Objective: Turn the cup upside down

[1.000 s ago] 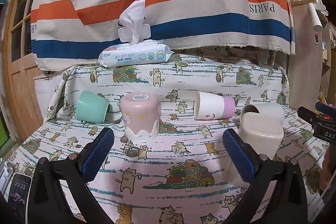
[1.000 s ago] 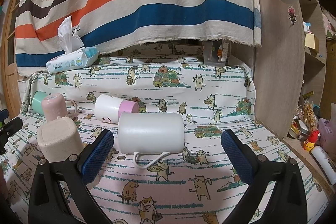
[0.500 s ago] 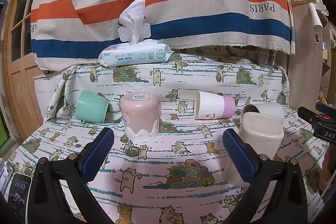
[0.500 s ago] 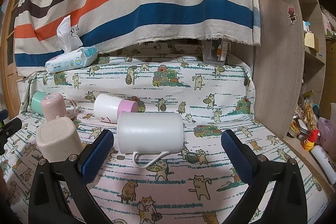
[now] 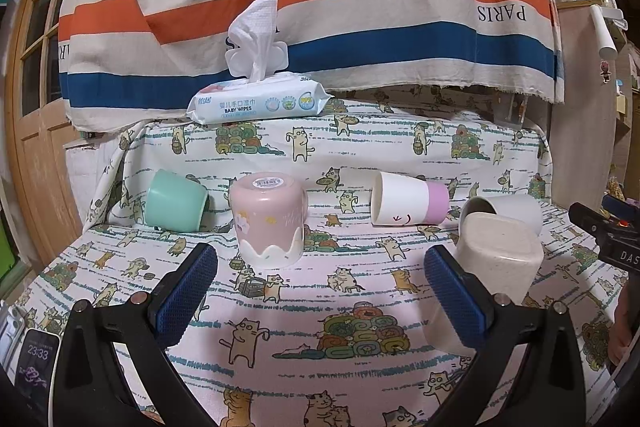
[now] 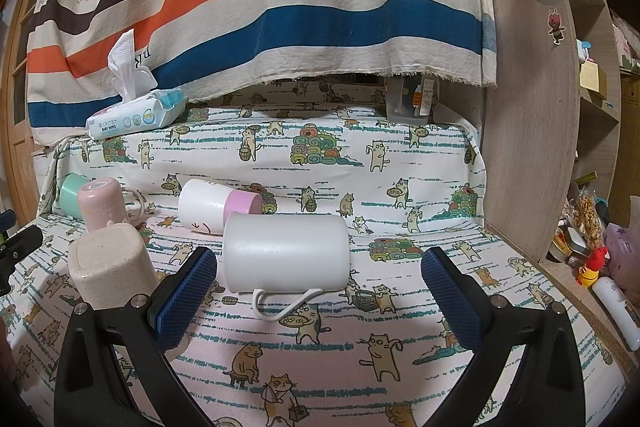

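Change: none, both views hold as a second ago | your left gripper [image 5: 320,291] and right gripper [image 6: 319,293] gape empty | white mug [image 6: 285,254] lies sideways just ahead between right jaws: flip pending.

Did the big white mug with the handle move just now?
No. The white mug lies on its side, same spot against the cat cloth, between the open right gripper fingers.
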Available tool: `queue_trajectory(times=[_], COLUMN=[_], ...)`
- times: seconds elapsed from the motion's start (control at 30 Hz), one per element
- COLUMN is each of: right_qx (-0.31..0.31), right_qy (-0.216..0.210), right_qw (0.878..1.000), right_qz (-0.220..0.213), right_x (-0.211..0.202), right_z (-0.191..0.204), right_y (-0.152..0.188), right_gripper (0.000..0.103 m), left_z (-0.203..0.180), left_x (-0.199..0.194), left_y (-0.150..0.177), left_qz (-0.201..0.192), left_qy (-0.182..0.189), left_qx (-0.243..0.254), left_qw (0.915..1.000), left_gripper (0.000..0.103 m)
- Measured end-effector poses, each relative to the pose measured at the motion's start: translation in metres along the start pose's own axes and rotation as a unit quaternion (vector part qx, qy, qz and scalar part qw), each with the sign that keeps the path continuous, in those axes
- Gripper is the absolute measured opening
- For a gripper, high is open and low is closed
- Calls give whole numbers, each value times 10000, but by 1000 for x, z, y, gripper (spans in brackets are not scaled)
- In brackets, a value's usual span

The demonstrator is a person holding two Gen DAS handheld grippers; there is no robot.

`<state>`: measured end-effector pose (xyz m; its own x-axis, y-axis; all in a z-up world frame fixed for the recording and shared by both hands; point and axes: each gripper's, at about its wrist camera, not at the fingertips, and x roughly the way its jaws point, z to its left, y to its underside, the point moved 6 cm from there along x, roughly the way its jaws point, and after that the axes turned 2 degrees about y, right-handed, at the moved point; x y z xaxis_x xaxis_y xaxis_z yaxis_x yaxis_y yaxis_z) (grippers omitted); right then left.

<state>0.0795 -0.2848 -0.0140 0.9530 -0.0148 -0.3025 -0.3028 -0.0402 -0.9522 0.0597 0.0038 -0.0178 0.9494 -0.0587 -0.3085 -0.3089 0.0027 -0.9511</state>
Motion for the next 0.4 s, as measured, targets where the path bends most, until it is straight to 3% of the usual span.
queue_trajectory(times=[0.4], right_qx=[1], right_qy=[2], right_qw=[10000], right_qz=[2], right_x=[0], right_z=[0], right_y=[0], right_gripper=[103], left_z=[1], left_x=[0], left_y=[1], left_qz=[11], left_qy=[3], left_qx=[-4], left_qw=[10000], left_gripper=[103])
